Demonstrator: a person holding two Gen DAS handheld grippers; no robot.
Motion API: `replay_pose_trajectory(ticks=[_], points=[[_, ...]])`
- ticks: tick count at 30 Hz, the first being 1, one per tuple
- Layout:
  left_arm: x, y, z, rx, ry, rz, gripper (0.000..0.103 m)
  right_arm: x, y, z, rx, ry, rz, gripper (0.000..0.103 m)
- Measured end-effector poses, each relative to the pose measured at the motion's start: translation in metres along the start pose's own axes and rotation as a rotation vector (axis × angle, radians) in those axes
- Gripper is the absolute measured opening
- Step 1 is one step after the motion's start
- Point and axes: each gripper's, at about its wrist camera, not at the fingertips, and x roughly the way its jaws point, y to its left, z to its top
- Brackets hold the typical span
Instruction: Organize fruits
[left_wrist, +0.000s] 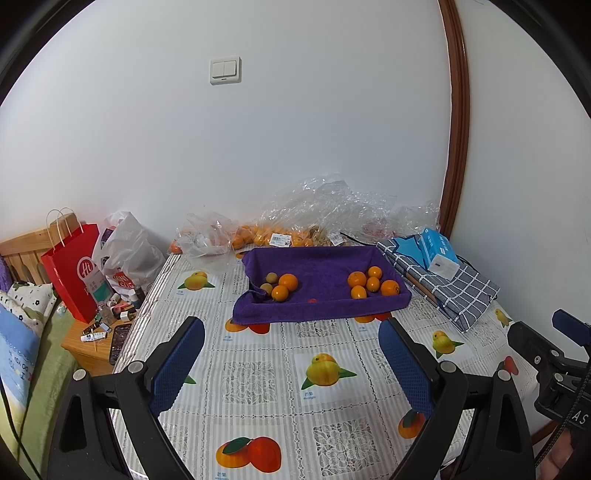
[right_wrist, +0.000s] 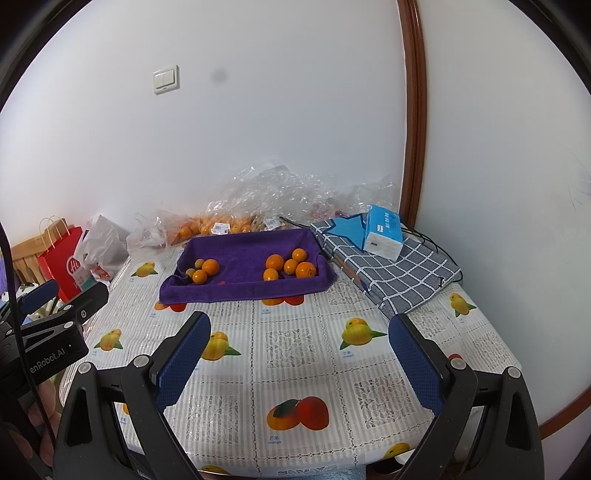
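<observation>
While clear bags (left_wrist: 325, 210) crowd behind, oranges (left_wrist: 373, 282) sit in the purple tray (left_wrist: 325, 306).

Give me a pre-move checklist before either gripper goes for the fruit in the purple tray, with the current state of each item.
1. Left gripper open and empty: ok.
2. Right gripper open and empty: ok.
3. Path over the tablecloth to the purple tray free of obstacles: ok.
4. Fruit already sorted: not ok; the left group mixes oranges with two small brownish fruits, while the right group is oranges only.
5. Small red thing near the tray's front wall identified: cannot tell.
6. Bagged oranges behind the tray reachable: cannot tell; plastic covers them.
</observation>
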Motion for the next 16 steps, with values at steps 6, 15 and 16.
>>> replay_pose_trajectory(ticks=[6,15,16], points=[[0.0002,-0.0003,-0.0001,0.000,0.000,-0.001,0.096,-0.0003,-0.0002,0.0005,-0.002,-0.001,0.002,0.096],[-0.0006,-0.0016,-0.0002,0.005,-0.006,0.001,0.096,-0.0001,0.0004,0.0003,-0.002,-0.001,0.004,0.096],[0.0005,-0.0018,0.0002,0.004,-0.003,0.007,0.096,-0.0003,0.0004,0.0002,-0.002,-0.001,0.003,0.096]])
